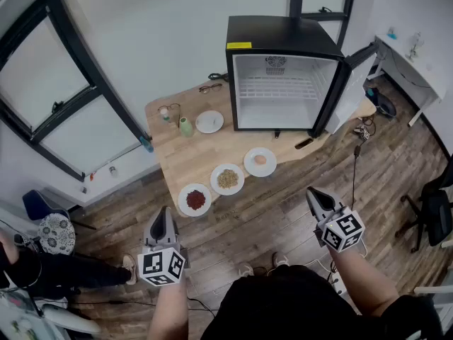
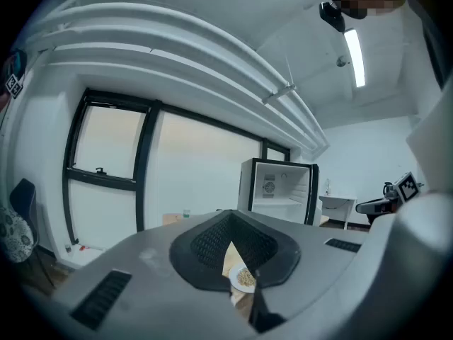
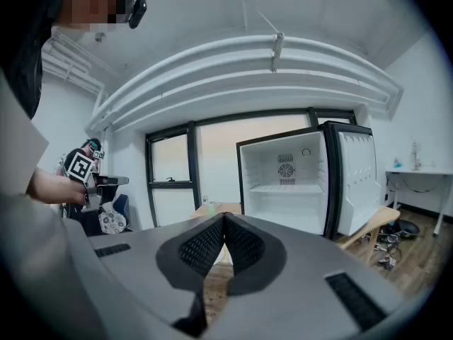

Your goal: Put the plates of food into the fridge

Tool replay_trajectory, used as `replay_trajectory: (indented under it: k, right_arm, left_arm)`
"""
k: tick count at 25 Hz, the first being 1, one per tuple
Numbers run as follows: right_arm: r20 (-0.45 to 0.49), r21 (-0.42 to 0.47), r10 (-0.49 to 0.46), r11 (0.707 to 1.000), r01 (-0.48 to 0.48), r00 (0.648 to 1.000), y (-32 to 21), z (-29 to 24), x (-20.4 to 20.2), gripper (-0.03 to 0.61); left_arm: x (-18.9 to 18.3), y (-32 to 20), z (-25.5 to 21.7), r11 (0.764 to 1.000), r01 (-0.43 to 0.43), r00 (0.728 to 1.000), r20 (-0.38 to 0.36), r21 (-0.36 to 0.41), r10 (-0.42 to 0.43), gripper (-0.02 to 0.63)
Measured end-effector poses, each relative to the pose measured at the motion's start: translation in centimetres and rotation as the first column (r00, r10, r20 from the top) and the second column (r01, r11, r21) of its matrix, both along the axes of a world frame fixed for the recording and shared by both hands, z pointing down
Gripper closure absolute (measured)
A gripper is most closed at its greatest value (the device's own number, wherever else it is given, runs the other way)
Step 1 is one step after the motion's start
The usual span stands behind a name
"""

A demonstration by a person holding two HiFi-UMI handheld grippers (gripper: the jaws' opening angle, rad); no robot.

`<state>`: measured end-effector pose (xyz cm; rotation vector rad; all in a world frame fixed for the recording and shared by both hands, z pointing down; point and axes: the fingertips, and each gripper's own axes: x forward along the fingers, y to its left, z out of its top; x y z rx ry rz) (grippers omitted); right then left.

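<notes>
Three plates of food sit in a diagonal row on the wooden table (image 1: 184, 158): one with red food (image 1: 195, 200), one with grains (image 1: 227, 179) and one with a pale round piece (image 1: 260, 161). Behind them the black mini fridge (image 1: 283, 83) stands with its door (image 1: 352, 83) swung open and its white inside bare. My left gripper (image 1: 163, 224) hovers over the floor, short of the table's front edge, shut and holding nothing. My right gripper (image 1: 318, 198), likewise shut and empty, is off the table's right front corner. In the left gripper view the grain plate (image 2: 244, 278) shows below the closed tips (image 2: 230, 214).
An empty white plate (image 1: 209, 122), a green bottle (image 1: 185, 127), a small jar (image 1: 165, 112) and glasses (image 1: 210, 88) sit at the table's back left. A dark flat object (image 1: 304, 144) lies by the fridge. Cables (image 1: 361, 129) trail on the floor at right; a white desk (image 1: 410, 62) stands beyond.
</notes>
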<state>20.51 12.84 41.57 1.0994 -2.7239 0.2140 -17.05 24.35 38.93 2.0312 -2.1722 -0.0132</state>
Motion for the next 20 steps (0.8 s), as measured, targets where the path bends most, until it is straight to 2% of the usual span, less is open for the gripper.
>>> replay_trajectory:
  k: [5, 12, 14, 17, 18, 20]
  right_arm:
    - [0.005, 0.017, 0.026, 1.000, -0.027, 1.000, 0.9, 0.1, -0.8, 0.558]
    - [0.045, 0.001, 0.030, 1.000, -0.030, 0.999, 0.4, 0.1, -1.5, 0.558]
    - [0.060, -0.022, 0.037, 0.999, -0.036, 0.998, -0.6, 0.9, -1.8, 0.558]
    - [0.054, -0.073, 0.033, 0.997, -0.029, 0.998, -2.0, 3.5, -2.6, 0.558]
    - [0.048, -0.089, 0.036, 0.996, -0.032, 0.998, -2.5, 4.5, -2.8, 0.558]
    - [0.052, -0.128, 0.053, 0.991, -0.046, 0.997, -3.9, 6.3, -2.8, 0.557]
  left_arm:
    - [-0.4, 0.5, 0.3, 0.999, -0.035, 0.999, 0.042, 0.021, 0.034, 0.611]
    - [1.4, -0.7, -0.2, 0.994, -0.099, 0.994, 0.046, 0.047, 0.096, 0.611]
    - [1.9, -1.8, -0.3, 0.992, -0.115, 0.993, 0.038, 0.054, 0.113, 0.611]
    - [2.6, -3.2, -1.1, 0.986, -0.127, 0.992, 0.024, 0.109, 0.125, 0.611]
    - [2.9, -3.9, -1.1, 0.985, -0.131, 0.991, 0.036, 0.116, 0.127, 0.611]
    - [3.7, -5.5, -0.2, 0.986, -0.141, 0.988, 0.076, 0.085, 0.135, 0.611]
